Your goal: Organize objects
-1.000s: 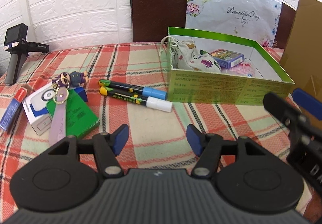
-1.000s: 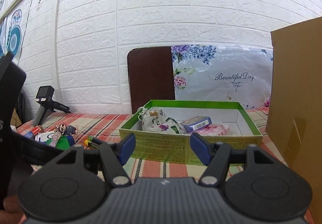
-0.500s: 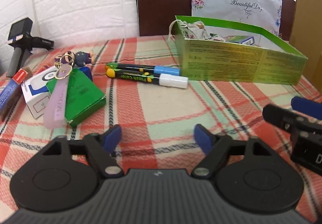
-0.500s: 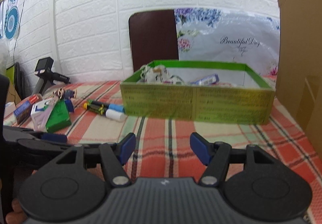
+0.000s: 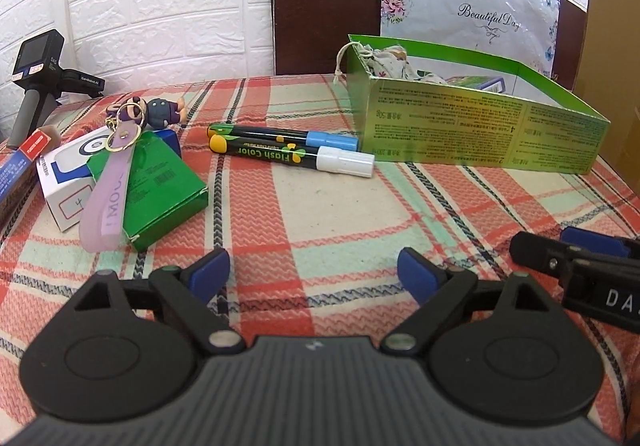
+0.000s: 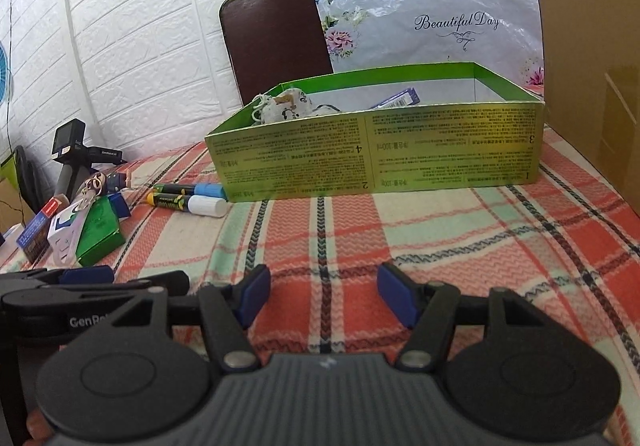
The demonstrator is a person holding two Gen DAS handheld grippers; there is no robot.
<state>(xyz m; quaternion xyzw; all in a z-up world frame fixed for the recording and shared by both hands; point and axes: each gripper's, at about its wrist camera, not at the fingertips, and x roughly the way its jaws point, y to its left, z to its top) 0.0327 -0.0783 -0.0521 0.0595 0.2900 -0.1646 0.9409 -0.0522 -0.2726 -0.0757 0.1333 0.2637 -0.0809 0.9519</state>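
A green open box stands on the plaid tablecloth and holds a cloth pouch and a small card box. Two markers lie left of it, one with a blue cap, one with a white cap. Further left lie a green box, a white box, a lilac strap keychain with a doll. My left gripper is open and empty, low over the cloth. My right gripper is open and empty, in front of the green box.
A handheld camera device stands at the far left by the white brick wall. A red and blue box lies at the left edge. A brown chair back and a floral bag stand behind the table. A cardboard panel rises at the right.
Both grippers have come down close to the tablecloth, so the green box now shows from the side. Both stayed open and empty.
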